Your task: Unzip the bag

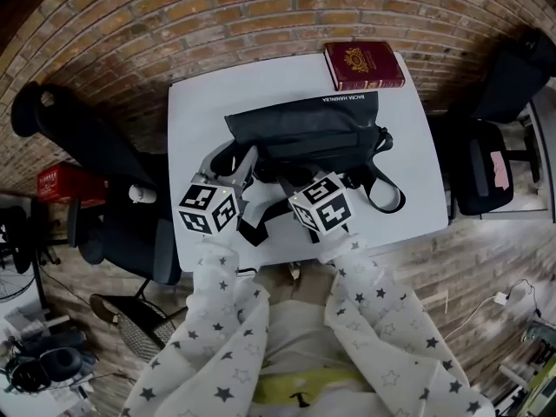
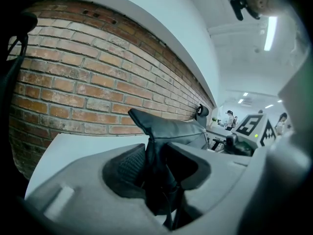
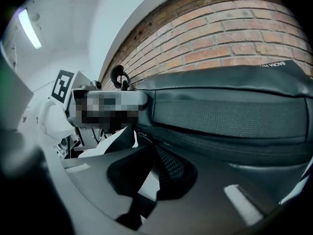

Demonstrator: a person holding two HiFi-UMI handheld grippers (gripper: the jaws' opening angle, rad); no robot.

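A black bag [image 1: 304, 129] lies across the white table [image 1: 200, 102], with its strap [image 1: 382, 194] looped at the front right. My left gripper [image 1: 248, 168] is at the bag's left end, and in the left gripper view its jaws [image 2: 156, 170] pinch the bag's upturned corner [image 2: 166, 126]. My right gripper [image 1: 300, 176] sits at the bag's front edge, just right of the left one. In the right gripper view its jaws [image 3: 146, 170] are shut on a thin black pull tab beside the zipper line [image 3: 195, 143]. The bag's mesh face [image 3: 230, 116] fills that view.
A maroon book [image 1: 363, 64] lies at the table's far right corner, just behind the bag. Black office chairs stand left [image 1: 87, 146] and right [image 1: 495, 155] of the table. A brick wall rises behind the table.
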